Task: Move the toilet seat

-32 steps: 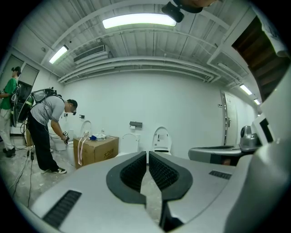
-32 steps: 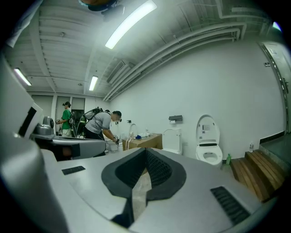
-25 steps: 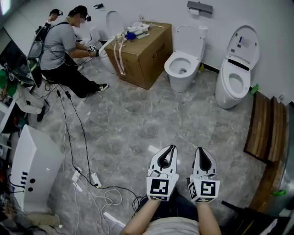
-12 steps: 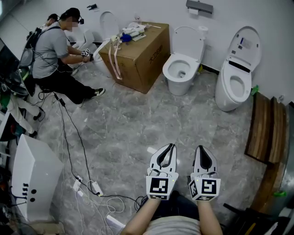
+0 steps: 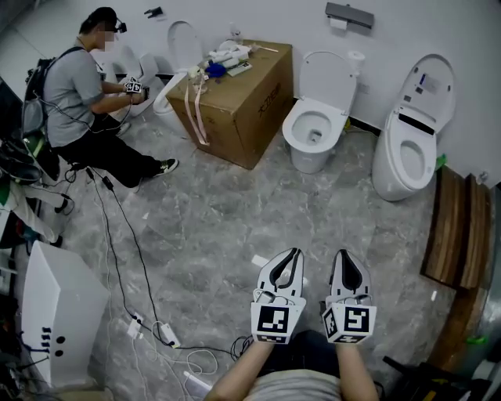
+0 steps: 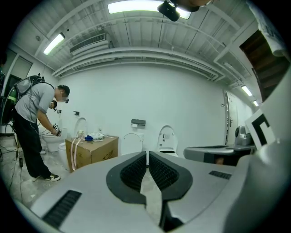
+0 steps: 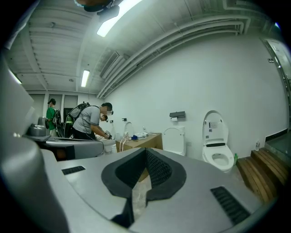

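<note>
1. One cardboard box (image 5: 250, 94).
2. Two toilets right of the box, lids up: near toilet (image 5: 311, 129), far toilet (image 5: 403, 157).
3. At least one more, the third toilet (image 5: 174, 78), at the box's left end.
4. One person (image 5: 74, 86) left of the box.
5. Two grippers in front of the box: left gripper (image 5: 291, 254), right gripper (image 5: 344, 255).

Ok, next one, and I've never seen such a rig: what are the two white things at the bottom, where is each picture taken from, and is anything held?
No robot here. A person holds two tools: the left gripper and the right gripper; the marker cubes belong to them. The head view comes from a camera on that person's head, looking down. The other two views come from cameras riding on the grippers, looking along their fingers. The left fingers and right fingers are shut, nothing between them. On the floor stand a box, a middle toilet and a right toilet, lids up, by the wall. A second person works at far left.
</note>
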